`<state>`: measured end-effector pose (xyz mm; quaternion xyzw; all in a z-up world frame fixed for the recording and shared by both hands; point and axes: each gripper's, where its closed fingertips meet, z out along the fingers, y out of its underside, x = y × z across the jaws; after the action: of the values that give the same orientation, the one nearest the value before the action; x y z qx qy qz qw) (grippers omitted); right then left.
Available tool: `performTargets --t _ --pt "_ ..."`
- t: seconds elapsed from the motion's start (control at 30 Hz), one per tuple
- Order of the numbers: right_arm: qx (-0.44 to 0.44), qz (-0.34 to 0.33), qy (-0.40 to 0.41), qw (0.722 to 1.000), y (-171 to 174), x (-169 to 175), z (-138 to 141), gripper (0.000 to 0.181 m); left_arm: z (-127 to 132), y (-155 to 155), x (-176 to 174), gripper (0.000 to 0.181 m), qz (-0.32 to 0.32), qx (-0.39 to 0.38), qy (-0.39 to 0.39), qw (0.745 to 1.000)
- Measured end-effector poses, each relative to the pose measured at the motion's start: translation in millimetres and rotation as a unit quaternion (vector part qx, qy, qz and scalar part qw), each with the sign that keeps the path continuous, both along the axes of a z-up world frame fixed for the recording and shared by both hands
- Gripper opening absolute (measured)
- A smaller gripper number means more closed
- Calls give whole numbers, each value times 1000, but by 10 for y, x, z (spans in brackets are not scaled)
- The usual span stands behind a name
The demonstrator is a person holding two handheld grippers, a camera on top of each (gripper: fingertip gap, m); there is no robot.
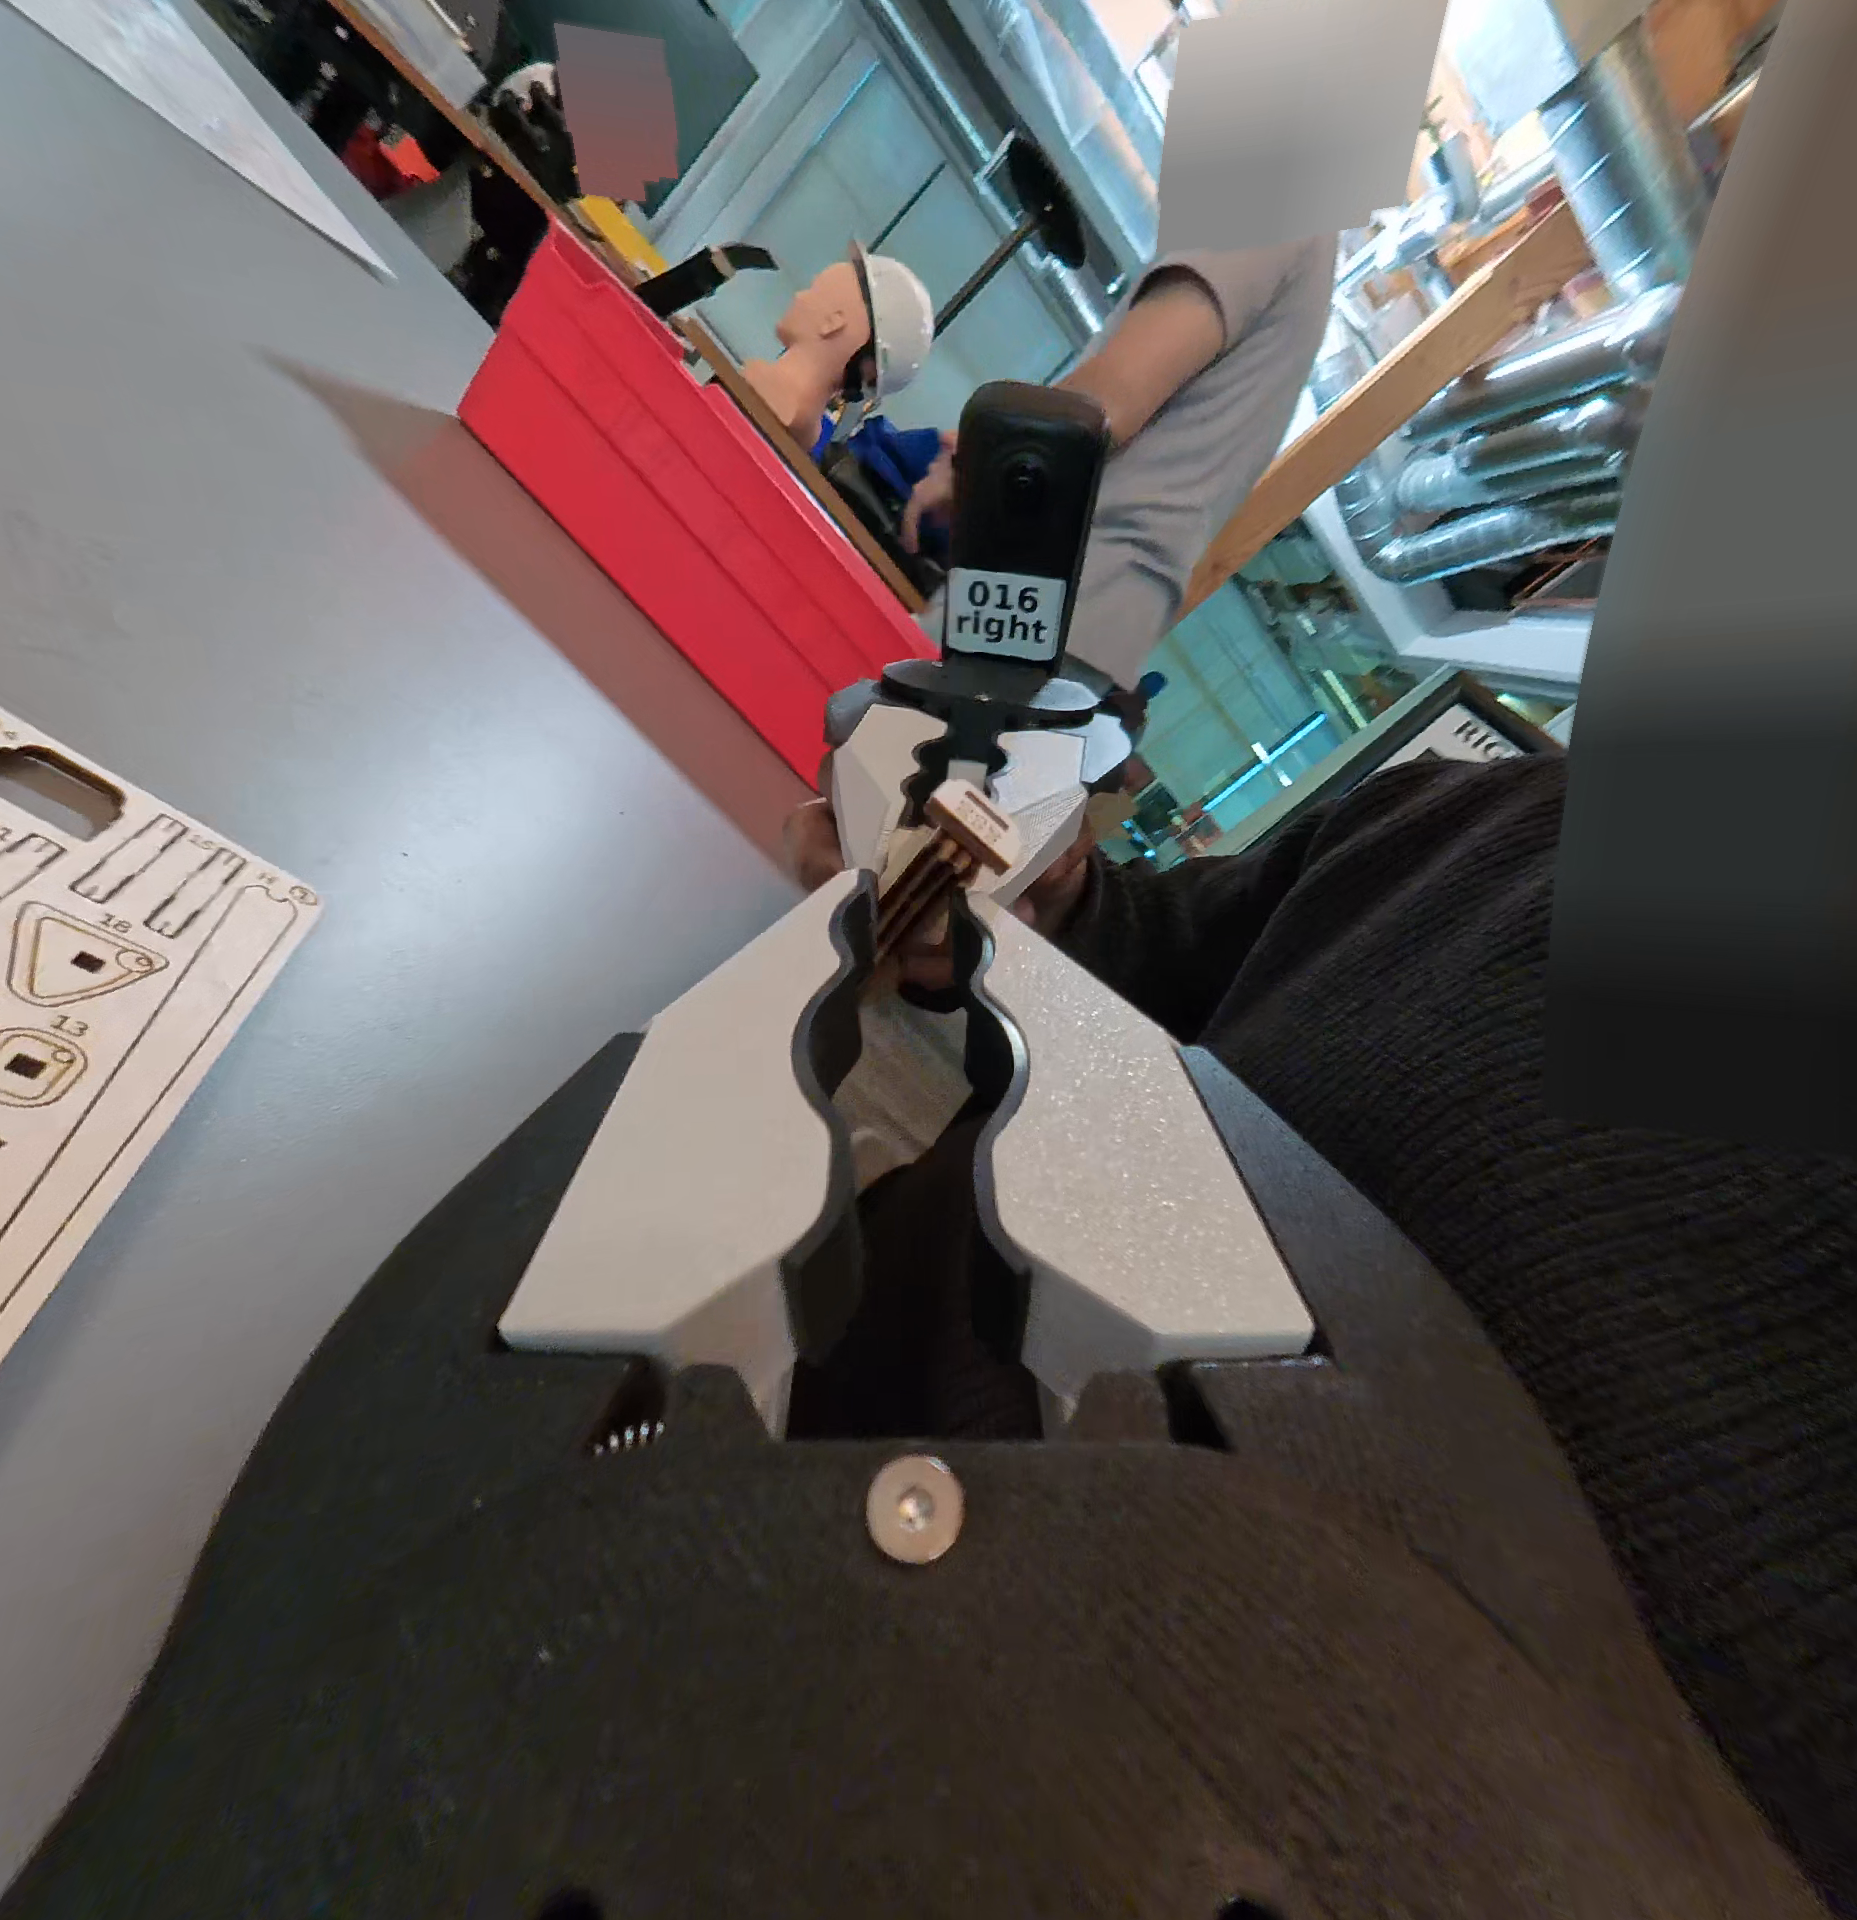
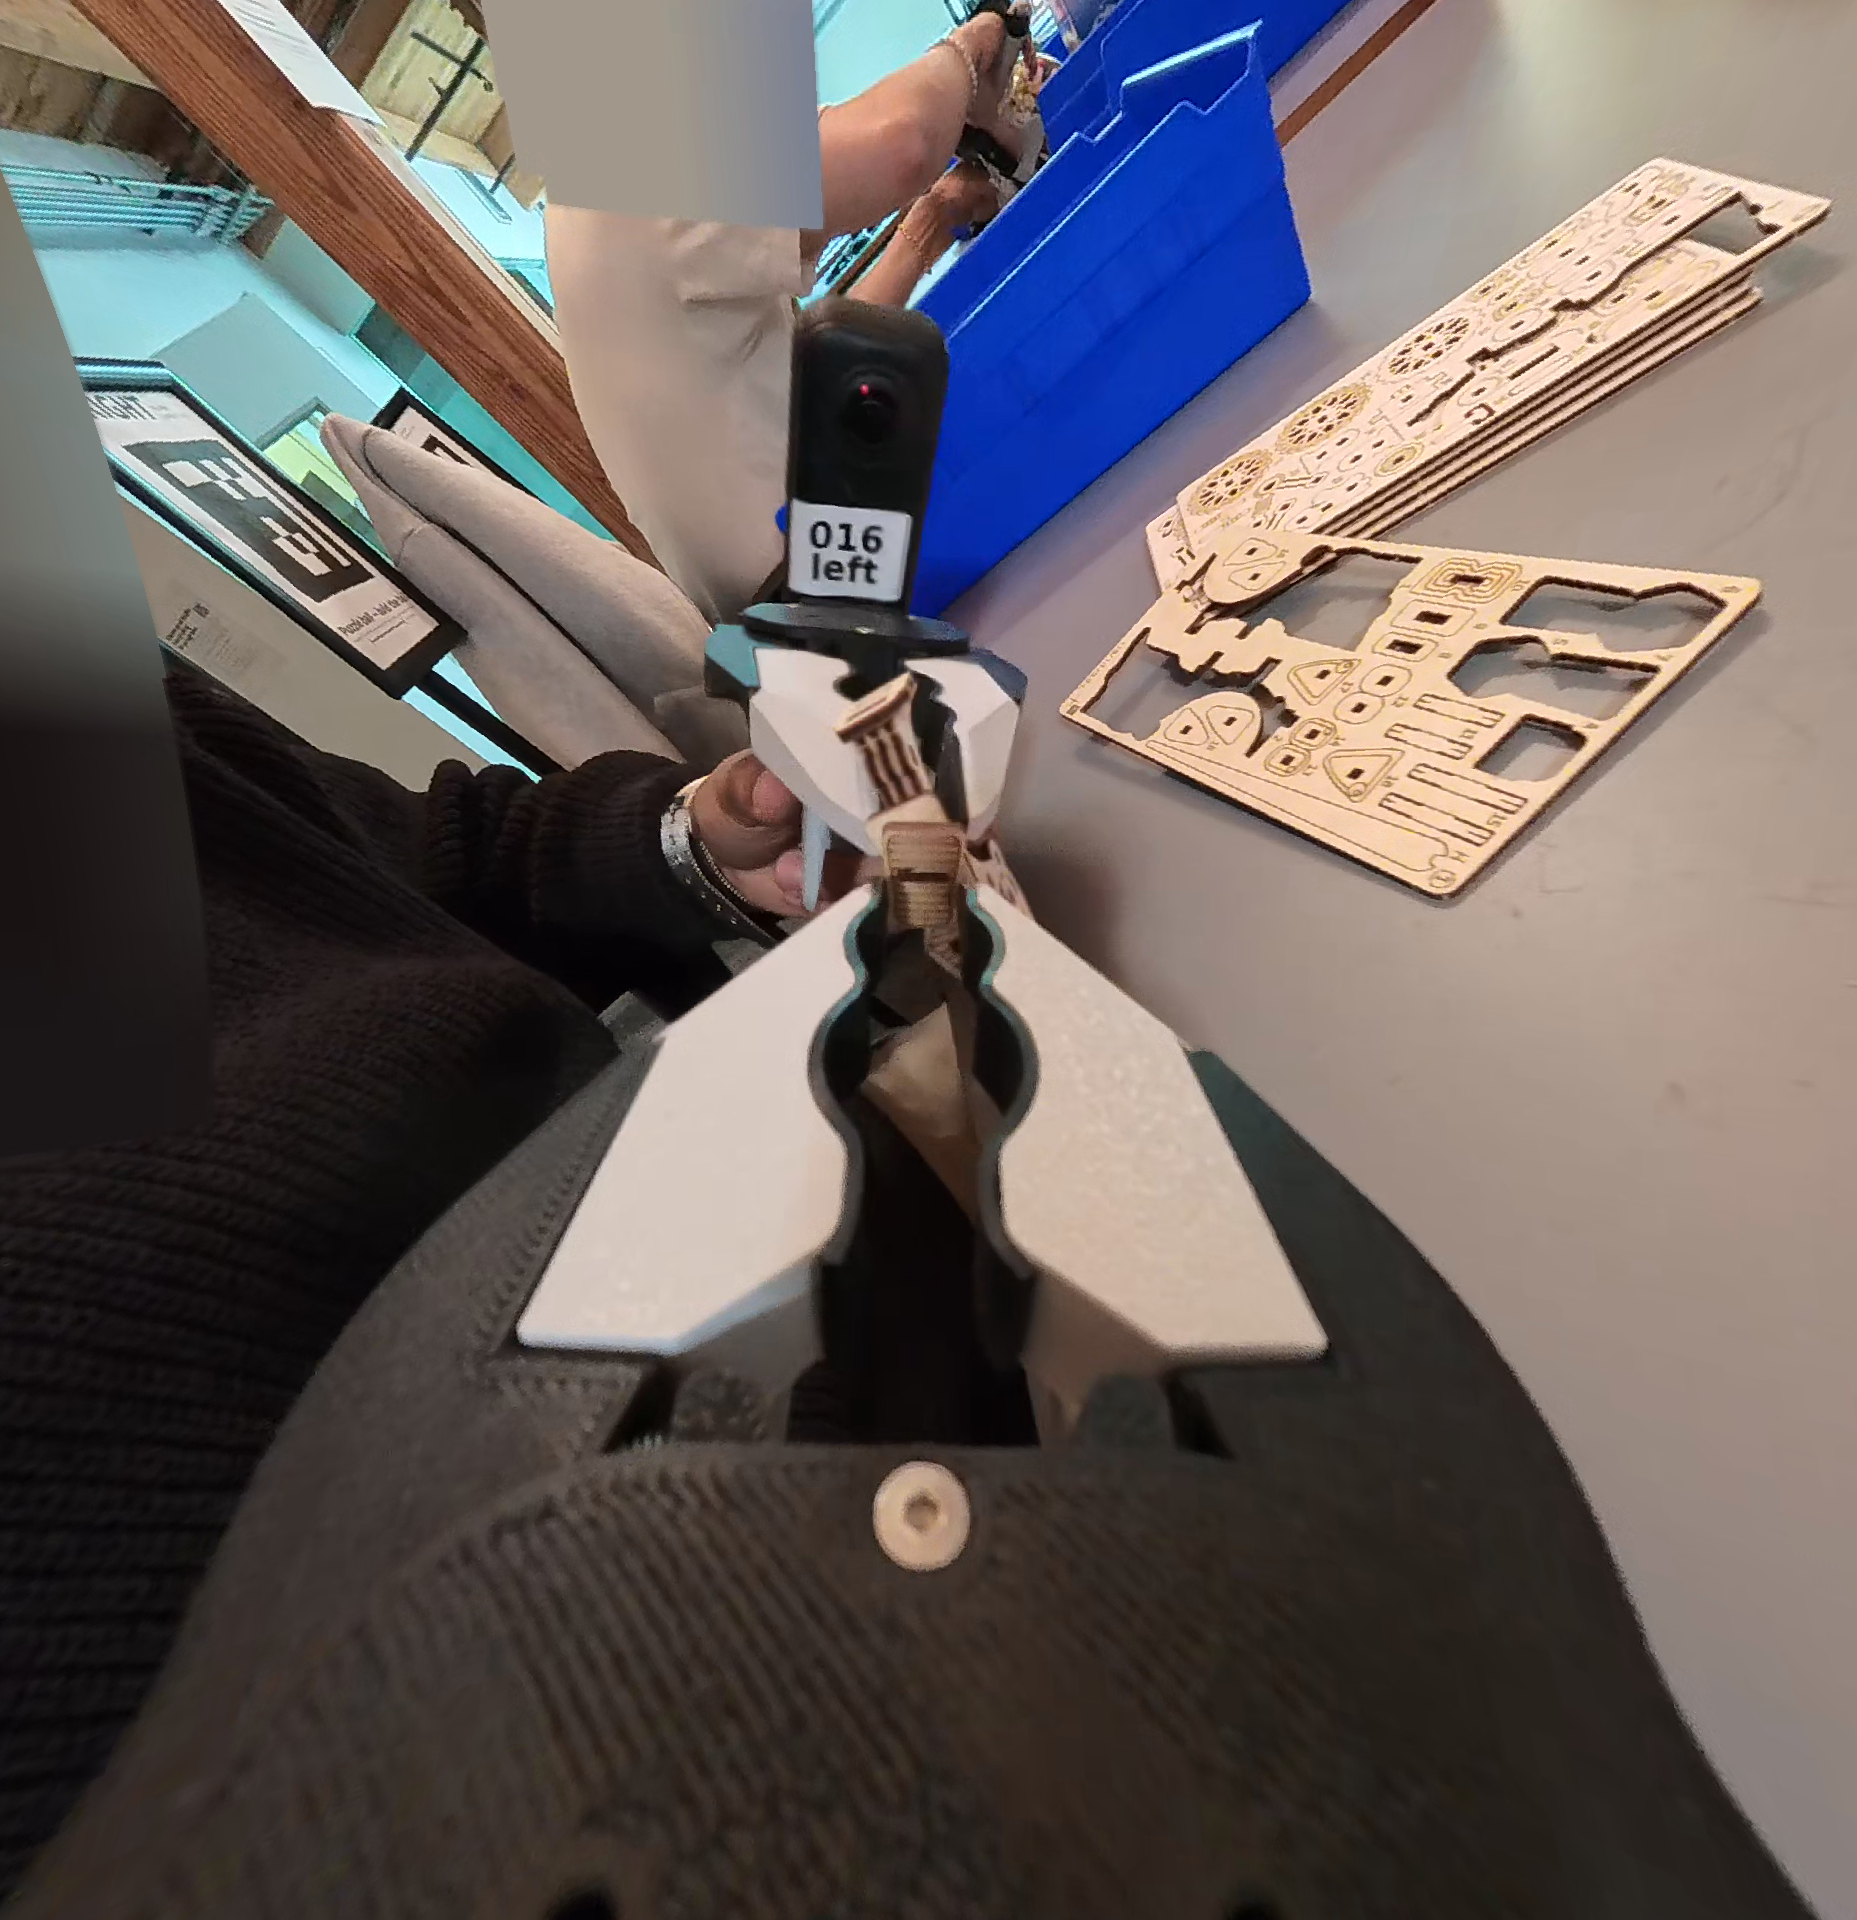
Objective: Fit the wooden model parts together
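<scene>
Both grippers face each other tip to tip above the grey table (image 2: 1526, 1143). My left gripper (image 1: 908, 914) is shut on a ribbed wooden part (image 1: 916, 883) made of thin stacked slats. My right gripper (image 2: 924, 914) is shut on a small blocky wooden part (image 2: 922, 873). The two parts meet end to end between the tips. In the left wrist view the right gripper (image 1: 960, 831) shows ahead with its block (image 1: 973, 821). In the right wrist view the left gripper (image 2: 903, 758) shows ahead with the ribbed part (image 2: 888, 753). How far the parts are seated is hidden by the fingers.
A punched-out wooden sheet (image 2: 1423, 707) and a stack of sheets (image 2: 1475, 395) lie on the table to the right; the sheet also shows in the left wrist view (image 1: 93, 987). A red bin (image 1: 643, 468) and a blue bin (image 2: 1111, 291) stand farther back. People stand beyond the table. The grippers are tip to tip, or close to it.
</scene>
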<state>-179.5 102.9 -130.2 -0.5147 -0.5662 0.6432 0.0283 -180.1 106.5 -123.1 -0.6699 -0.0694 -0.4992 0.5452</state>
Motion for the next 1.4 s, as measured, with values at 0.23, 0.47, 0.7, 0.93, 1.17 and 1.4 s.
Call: performTargets --t 0.23,0.47,0.7,0.93,1.17,1.4 --pt "7 2 -1 1000 -1 11 -11 12 -13 -3 9 8 9 11 48 999" --pt "34 -9 18 999 83 2 21 12 -22 -9 11 7 9 13 67 998" --pt "84 29 12 996 -5 61 -102 13 -104 -13 65 6 -2 -4 97 995" --pt "111 43 2 993 -24 84 -200 13 -181 -18 82 6 -6 -18 124 992" --pt "131 42 -19 990 -11 77 -316 13 -307 -5 69 7 -11 -57 116 992" --pt "141 44 -39 988 -16 73 -418 13 -460 -16 100 16 -31 -102 112 988"
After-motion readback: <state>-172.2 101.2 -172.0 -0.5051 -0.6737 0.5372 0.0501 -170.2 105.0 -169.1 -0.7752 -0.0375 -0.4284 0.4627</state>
